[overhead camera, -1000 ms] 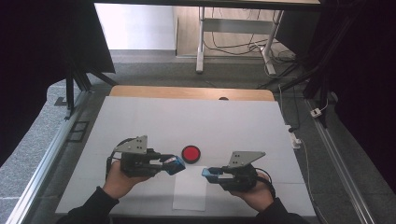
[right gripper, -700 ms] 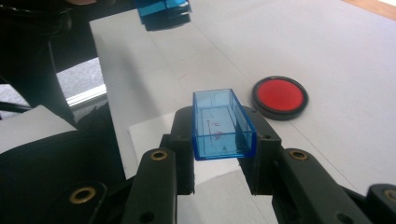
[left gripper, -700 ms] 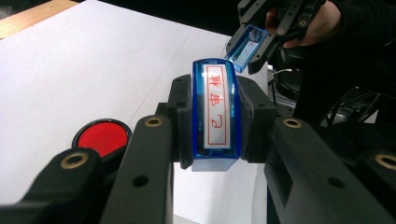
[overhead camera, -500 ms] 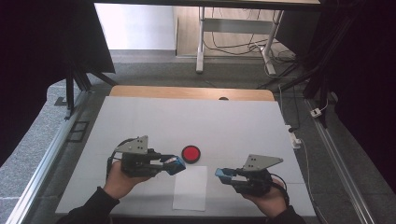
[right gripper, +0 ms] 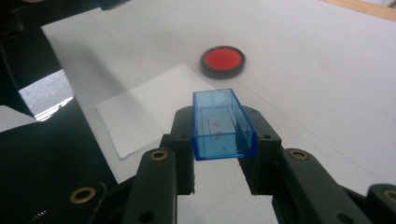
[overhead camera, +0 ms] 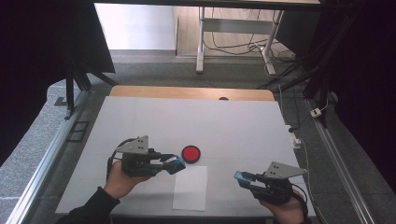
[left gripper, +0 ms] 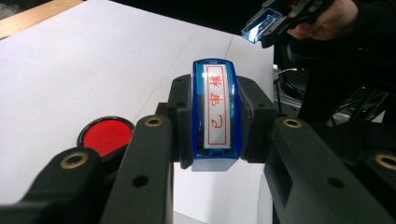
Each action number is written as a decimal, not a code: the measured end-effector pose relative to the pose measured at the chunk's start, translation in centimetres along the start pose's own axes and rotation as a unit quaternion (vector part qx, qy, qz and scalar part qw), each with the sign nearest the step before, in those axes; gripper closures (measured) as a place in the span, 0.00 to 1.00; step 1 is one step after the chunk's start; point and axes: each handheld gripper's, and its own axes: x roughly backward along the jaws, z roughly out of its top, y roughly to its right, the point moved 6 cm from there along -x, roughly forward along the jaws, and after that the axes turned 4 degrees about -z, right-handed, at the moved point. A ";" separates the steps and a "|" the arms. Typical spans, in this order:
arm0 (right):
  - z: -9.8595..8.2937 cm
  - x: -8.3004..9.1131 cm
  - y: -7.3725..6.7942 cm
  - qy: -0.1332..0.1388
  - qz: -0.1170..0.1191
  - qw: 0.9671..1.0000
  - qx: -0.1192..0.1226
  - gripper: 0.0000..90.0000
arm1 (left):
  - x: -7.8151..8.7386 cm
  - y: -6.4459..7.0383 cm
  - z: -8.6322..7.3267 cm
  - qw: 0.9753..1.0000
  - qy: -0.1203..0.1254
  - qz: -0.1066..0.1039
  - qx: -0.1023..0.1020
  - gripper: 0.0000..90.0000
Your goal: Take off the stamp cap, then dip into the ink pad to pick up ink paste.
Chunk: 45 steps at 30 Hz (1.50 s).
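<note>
The right gripper (overhead camera: 240, 176), pinching the stamp's blue cap (right gripper: 223, 125), has swung away toward four o'clock, leaving the stamp (left gripper: 216, 116) clamped in the left gripper (overhead camera: 173, 163) uncapped, ready for the ink pad (overhead camera: 190, 153) at its one o'clock.

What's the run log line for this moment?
left tool: shut on stamp | right tool: shut on cap | ink pad, paper: on table
</note>
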 end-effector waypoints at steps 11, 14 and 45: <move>-2.2 2.3 1.2 -0.001 -0.024 0.999 -0.034 0.77 | -0.1 -0.5 -0.1 1.000 -0.008 0.015 0.007 0.78; -2.5 2.4 1.3 -0.004 -0.022 0.999 -0.039 0.77 | -0.1 -0.5 -0.2 1.000 -0.012 0.016 0.011 0.78; -3.1 2.2 1.6 -0.022 -0.032 0.998 -0.043 0.77 | -2.3 -3.5 0.8 0.996 -0.050 0.062 0.031 0.78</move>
